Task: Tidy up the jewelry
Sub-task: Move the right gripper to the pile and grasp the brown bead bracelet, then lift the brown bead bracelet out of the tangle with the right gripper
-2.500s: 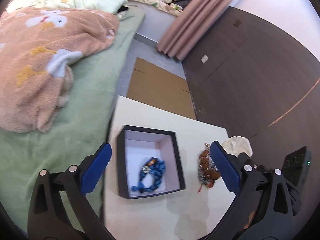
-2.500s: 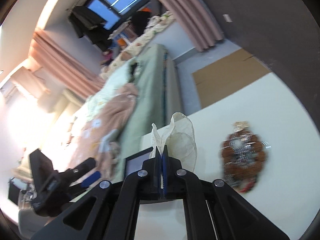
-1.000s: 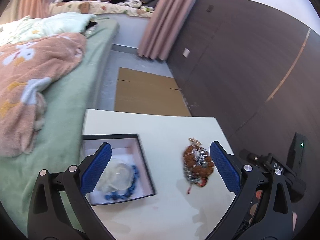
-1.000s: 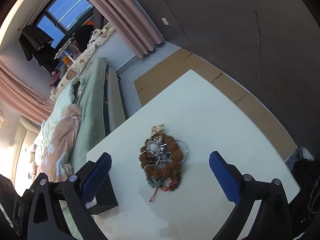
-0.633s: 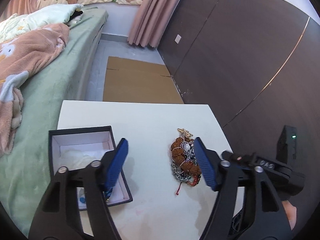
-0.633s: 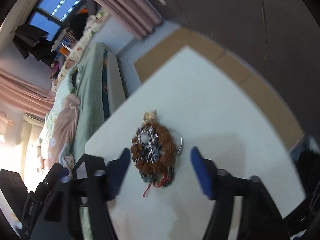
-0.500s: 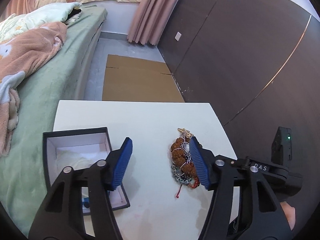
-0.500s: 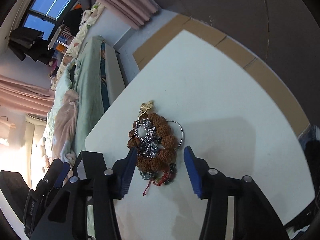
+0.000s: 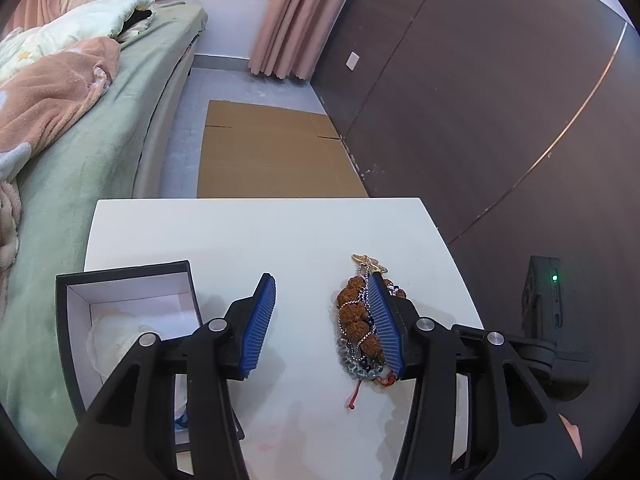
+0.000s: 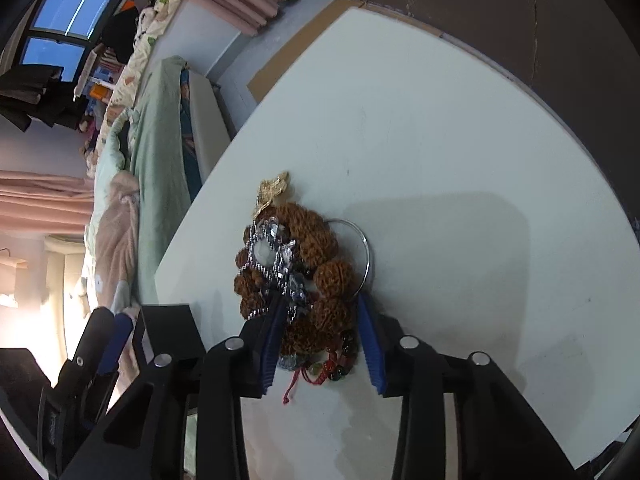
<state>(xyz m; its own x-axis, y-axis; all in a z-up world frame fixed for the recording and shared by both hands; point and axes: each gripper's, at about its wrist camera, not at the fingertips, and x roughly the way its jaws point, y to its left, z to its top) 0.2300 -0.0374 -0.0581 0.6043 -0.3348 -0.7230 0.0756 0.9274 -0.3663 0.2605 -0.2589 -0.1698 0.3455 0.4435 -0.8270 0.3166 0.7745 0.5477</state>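
Tongs, right [image 10: 322, 344]: blue pads part-spread, straddling near end of jewelry pile [image 10: 298, 276], not yet pinching it. Pile on white worktop [image 10: 440, 160]: brown knobbly beads, silver chain, thin metal ring, gold charm at far end. Left tongs [image 9: 322, 322] parted, empty, above bare worktop; right pad overlaps pile's edge in left view, contact unclear. Black box [image 9: 120, 280], white-lined, just left of them, pale crumpled wrapping inside. Beyond: cardboard sheet [image 9: 272, 152] on floor, green bed [image 9: 80, 152], pink curtain [image 9: 296, 16].
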